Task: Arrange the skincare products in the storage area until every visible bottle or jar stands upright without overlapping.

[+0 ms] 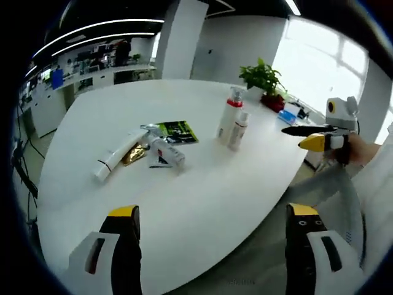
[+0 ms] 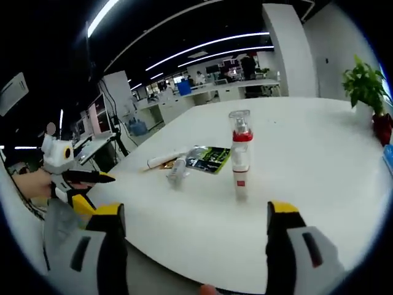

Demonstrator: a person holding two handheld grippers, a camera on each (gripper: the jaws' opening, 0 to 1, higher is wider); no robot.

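Both grippers [image 1: 212, 230] [image 2: 196, 227] wide open, empty; two bottles [image 1: 228, 118] upright, tubes [image 1: 116, 155] lying flat — stand those next.

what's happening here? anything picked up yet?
Nothing yet. A person holds both grippers open and empty above the near edge of the white table. The left gripper faces the products; the right gripper points at the two upright bottles: the red-banded pump bottle and a smaller bottle beside it. A white tube and other small products still lie flat near a green sachet.
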